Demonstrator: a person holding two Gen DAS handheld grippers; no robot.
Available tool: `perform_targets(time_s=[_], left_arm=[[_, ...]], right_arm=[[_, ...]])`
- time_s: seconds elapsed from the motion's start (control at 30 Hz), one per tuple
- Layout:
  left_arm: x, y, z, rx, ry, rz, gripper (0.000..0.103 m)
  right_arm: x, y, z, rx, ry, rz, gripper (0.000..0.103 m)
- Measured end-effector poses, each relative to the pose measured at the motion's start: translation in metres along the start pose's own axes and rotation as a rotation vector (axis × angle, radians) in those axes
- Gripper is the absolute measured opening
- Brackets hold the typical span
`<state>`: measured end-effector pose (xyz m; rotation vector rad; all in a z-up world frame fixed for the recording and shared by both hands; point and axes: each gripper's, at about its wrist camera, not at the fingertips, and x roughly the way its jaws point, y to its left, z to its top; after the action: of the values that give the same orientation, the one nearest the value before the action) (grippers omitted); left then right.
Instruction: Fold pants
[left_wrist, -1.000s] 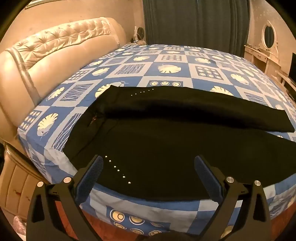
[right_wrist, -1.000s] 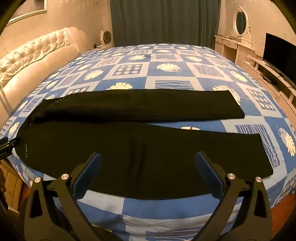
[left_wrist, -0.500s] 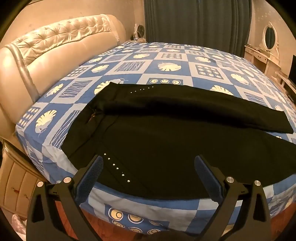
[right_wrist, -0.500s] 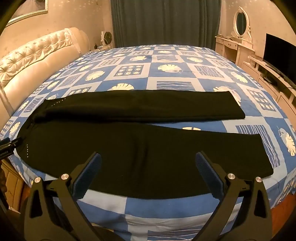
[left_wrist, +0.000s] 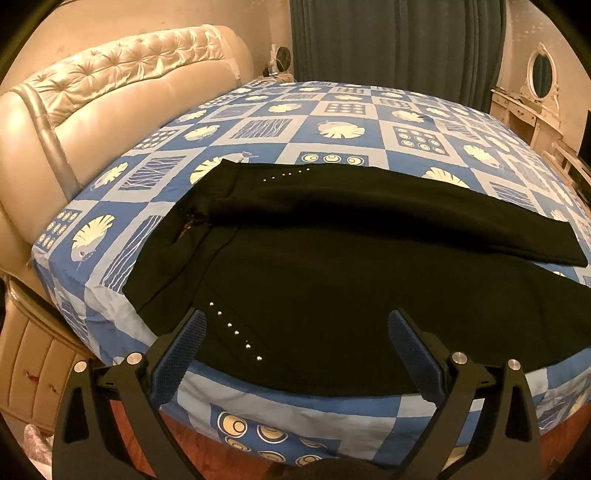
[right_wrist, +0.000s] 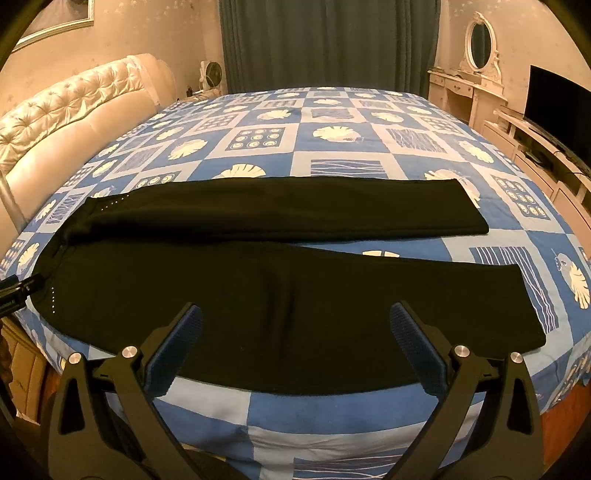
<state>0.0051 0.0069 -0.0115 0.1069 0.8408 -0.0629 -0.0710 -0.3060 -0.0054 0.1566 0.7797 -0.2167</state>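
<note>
A pair of black pants (right_wrist: 258, 295) lies spread flat across the near part of a bed (right_wrist: 332, 110) covered with a blue and white patterned sheet (right_wrist: 343, 410). In the right wrist view the waist sits toward 9 o'clock and the two legs run toward 3 o'clock, slightly apart at the ends, with a sliver of sheet showing between them. The far leg ends near 2 o'clock; the near leg ends near 4 o'clock, close to the bed's edge. A row of small pale studs (left_wrist: 236, 332) marks the near hip, and a second row (left_wrist: 286, 174) sits at the far hip toward 12 o'clock in the left wrist view.

The left tool (left_wrist: 295, 347) hovers over the waist end of the pants, its two fingers spread wide with nothing between them. The right tool (right_wrist: 295, 339) hovers over the middle of the near leg, fingers likewise spread wide and empty. Neither tool clearly touches the cloth.

A padded cream headboard (left_wrist: 110, 96) stands at 10 o'clock. Dark curtains (right_wrist: 328, 40) hang at 12 o'clock. A white dresser with an oval mirror (right_wrist: 480, 40) stands at 2 o'clock, and a dark screen (right_wrist: 557, 96) sits at 3 o'clock in the right wrist view.
</note>
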Motion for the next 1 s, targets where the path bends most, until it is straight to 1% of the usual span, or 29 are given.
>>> perform_targets(time_s=[1.0], left_arm=[[0.001, 0.0018, -0.0002, 0.0, -0.003, 0.006, 0.099]], right_arm=[[0.0055, -0.0005, -0.0056, -0.005, 0.011, 0.001, 0.101]])
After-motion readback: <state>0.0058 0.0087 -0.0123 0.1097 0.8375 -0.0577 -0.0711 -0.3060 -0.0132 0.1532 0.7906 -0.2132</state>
